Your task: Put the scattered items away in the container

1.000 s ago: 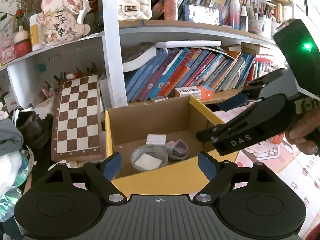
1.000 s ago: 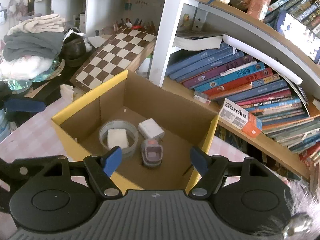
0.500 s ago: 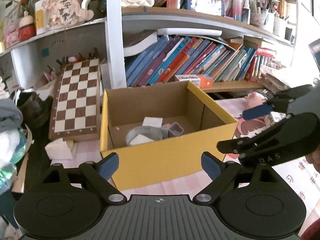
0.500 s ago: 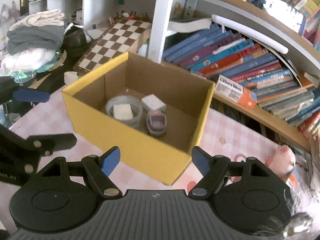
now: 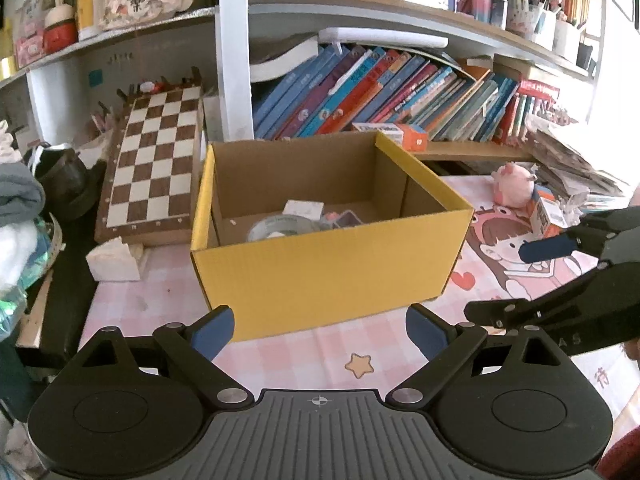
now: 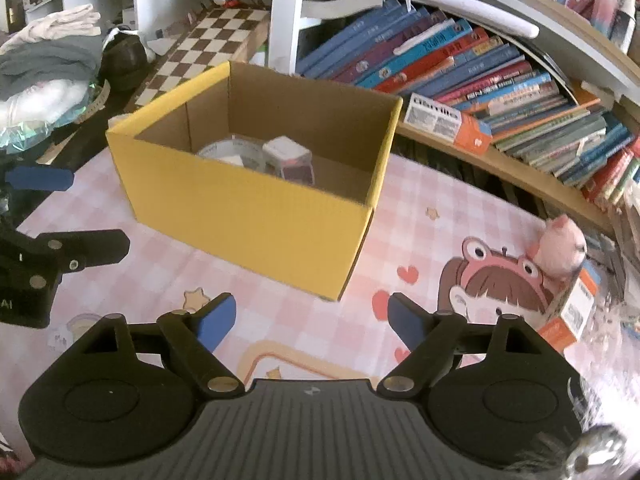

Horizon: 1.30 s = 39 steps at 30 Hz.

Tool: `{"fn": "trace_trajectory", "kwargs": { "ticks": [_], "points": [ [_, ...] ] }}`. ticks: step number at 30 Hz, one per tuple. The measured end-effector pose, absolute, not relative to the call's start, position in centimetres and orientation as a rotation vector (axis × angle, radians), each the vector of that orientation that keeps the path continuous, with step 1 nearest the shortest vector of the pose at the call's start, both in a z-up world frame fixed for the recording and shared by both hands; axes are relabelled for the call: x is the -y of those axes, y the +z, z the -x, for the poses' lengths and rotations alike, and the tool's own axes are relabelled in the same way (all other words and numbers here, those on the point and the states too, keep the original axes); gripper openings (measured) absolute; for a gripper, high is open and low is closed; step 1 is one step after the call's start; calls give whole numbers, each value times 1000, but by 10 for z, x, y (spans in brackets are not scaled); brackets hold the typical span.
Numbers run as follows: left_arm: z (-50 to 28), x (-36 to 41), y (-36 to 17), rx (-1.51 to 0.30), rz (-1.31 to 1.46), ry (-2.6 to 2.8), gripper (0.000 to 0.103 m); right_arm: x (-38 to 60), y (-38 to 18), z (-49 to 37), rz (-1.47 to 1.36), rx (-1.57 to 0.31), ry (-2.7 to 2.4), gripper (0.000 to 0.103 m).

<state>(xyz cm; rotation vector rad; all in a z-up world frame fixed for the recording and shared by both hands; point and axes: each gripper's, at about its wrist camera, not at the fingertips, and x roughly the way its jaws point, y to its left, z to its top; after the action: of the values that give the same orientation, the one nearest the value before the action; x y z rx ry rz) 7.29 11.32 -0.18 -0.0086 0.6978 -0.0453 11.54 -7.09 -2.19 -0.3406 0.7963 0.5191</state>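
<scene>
A yellow cardboard box (image 5: 328, 264) stands on the pink checked tablecloth; it also shows in the right wrist view (image 6: 248, 208). Inside lie a roll of clear tape (image 5: 280, 226), a small white box (image 5: 303, 208) and a pink-and-grey item (image 5: 346, 218). In the right wrist view the tape (image 6: 224, 150) and the white box (image 6: 286, 152) show over the near wall. My left gripper (image 5: 320, 330) is open and empty, in front of the box. My right gripper (image 6: 312, 320) is open and empty, in front of the box's right corner.
A pink pig plush (image 5: 514, 186) and an orange-white carton (image 5: 544, 216) lie right of the box. A chessboard (image 5: 156, 160) leans at the left, with a white tissue pack (image 5: 114, 260) below it. Bookshelves (image 5: 380, 96) stand behind. Folded clothes (image 6: 44, 60) lie far left.
Both grippers have pulled back and down from above the box, so the box now sits farther away. Both stay open and empty.
</scene>
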Motion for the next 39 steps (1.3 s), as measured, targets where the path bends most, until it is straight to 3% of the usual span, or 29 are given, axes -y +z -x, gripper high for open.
{"fn": "trace_trajectory", "kwargs": {
  "ticks": [14,39],
  "points": [
    [-70,-103,-11,-723,26,-44,95,85,-33,-98,310,-787,431,98],
    [-72,-84,-18,-760,30,-43,95,100,-41,-97,297,-816,445,98]
  ]
}}
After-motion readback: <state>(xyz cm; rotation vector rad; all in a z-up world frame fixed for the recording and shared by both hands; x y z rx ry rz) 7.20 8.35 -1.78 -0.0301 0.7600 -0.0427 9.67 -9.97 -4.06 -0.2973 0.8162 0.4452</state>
